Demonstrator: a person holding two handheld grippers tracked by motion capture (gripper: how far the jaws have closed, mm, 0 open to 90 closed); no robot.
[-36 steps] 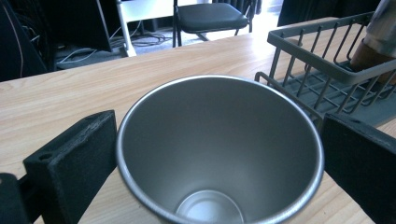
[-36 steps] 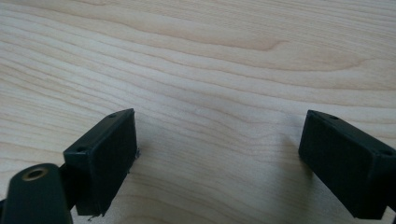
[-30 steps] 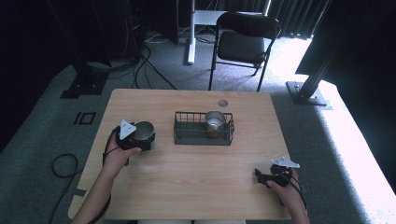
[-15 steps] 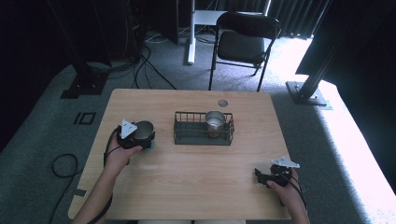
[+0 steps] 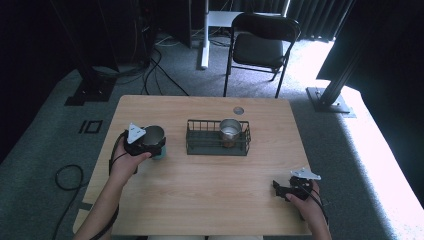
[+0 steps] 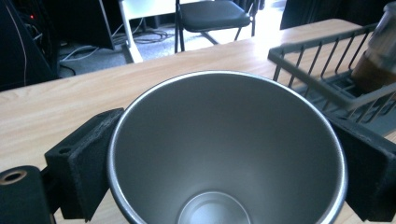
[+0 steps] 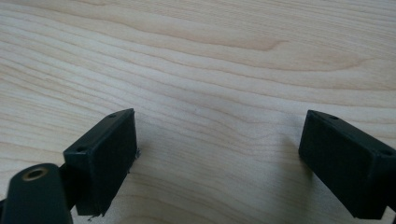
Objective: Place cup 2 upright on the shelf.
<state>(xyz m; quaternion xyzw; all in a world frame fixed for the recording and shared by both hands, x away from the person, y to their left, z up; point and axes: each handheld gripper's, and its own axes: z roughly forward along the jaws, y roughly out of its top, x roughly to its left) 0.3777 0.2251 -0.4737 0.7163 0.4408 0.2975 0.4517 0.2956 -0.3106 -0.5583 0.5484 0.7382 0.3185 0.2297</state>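
Clasped a steel cup [image 6: 224,149] across its upper wall with the left tool [image 5: 141,141], upright on the bench [image 5: 210,190] just left of the wire basket [image 5: 218,142]; looked rigid, light and empty, yet smooth and tapered, so likely slippery; best gripped below the rim. Kept the right tool [image 7: 224,158] gaping and empty over bare wood.

Cup [image 5: 154,136] left of basket [image 5: 218,145]
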